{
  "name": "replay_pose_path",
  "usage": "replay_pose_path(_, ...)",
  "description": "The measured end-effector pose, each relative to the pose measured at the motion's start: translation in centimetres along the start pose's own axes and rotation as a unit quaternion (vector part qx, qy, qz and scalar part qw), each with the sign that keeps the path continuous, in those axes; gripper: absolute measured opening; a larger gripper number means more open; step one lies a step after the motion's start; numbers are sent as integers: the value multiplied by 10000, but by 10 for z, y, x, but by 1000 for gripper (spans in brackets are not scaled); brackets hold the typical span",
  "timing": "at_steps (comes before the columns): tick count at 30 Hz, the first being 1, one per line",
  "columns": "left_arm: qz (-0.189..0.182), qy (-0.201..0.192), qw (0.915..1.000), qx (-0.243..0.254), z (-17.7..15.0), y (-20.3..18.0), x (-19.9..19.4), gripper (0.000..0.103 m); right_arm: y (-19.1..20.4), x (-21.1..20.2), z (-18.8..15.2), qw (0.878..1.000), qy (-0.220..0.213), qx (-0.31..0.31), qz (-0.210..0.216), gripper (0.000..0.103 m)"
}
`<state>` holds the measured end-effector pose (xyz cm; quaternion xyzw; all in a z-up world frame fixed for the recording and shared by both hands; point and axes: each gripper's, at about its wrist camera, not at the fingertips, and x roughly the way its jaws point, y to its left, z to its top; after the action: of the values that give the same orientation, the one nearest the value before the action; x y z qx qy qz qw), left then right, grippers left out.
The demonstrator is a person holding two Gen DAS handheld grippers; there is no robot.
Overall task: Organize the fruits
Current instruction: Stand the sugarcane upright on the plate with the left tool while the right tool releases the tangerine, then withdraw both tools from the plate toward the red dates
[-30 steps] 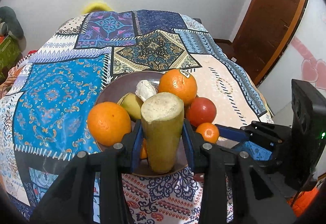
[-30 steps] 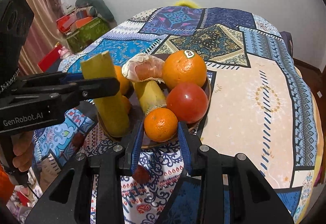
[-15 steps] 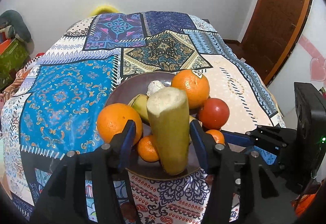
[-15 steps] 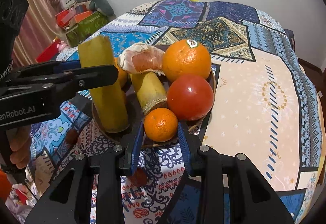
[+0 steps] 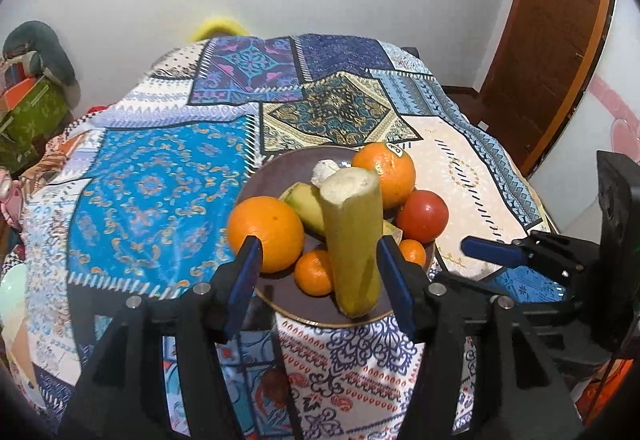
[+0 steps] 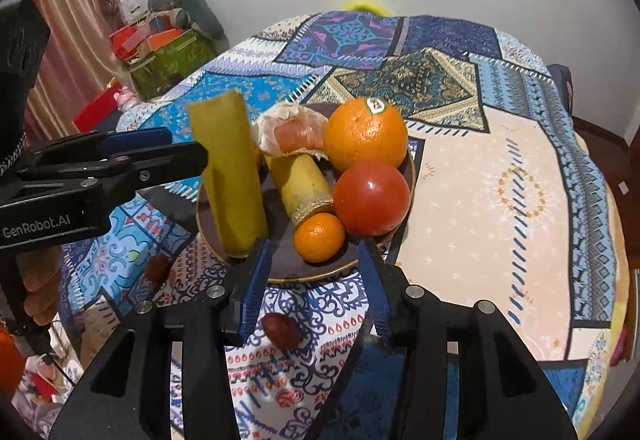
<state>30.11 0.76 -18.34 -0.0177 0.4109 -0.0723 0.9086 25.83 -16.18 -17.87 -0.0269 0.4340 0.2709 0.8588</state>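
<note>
A dark round plate on the patterned tablecloth holds two big oranges, a red tomato, small tangerines, a peeled citrus piece and a lying cane piece. A yellow-green cane piece stands upright on the plate's near edge. My left gripper is open around it, jaws apart from it. My right gripper is open and empty at the plate's near rim.
A small dark red fruit lies on the cloth between the right fingers, another left of the plate. Boxes and bags stand past the table's left edge. A wooden door is at the right.
My left gripper has opened and let go of the upright cane piece, then drawn back a little. My right gripper has opened wider and pulled back from the small tangerine.
</note>
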Motion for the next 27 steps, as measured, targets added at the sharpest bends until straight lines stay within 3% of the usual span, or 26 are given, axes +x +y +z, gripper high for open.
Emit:
replay_pose_path(14, 298, -108, 9995, -52, -31, 16, -57, 62, 27, -53, -9, 9992, -329, -162, -173, 42)
replay_pose_path(27, 306, 768, 9965, -86, -85, 37, -27, 62, 33, -46, -35, 9994, -51, -130, -302, 47)
